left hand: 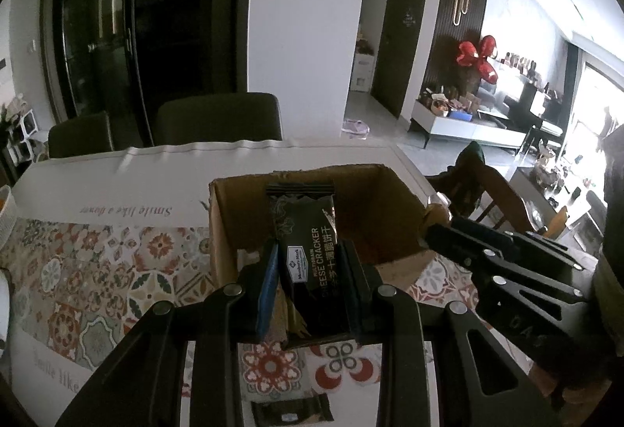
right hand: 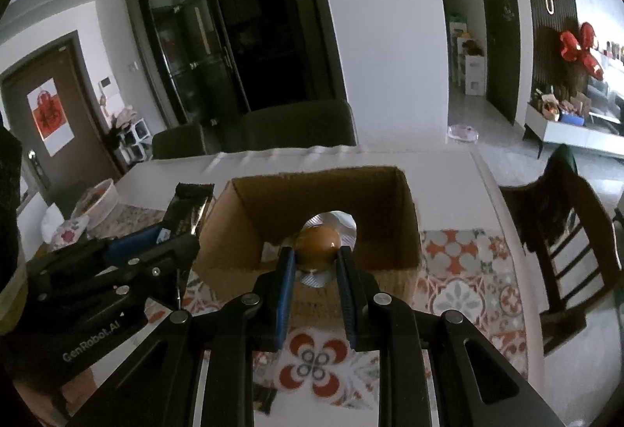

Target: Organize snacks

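Both hand-held grippers grip snacks: cracker packet (left hand: 312, 251), foil-backed brown snack (right hand: 316, 245), contents unclear.

Matt cardboard box (right hand: 323, 193), glossy foil cracker packet (left hand: 308, 232), shiny brown egg (right hand: 316, 245).

Dark chairs (left hand: 218, 119) stand behind the patterned tablecloth (left hand: 97, 271).
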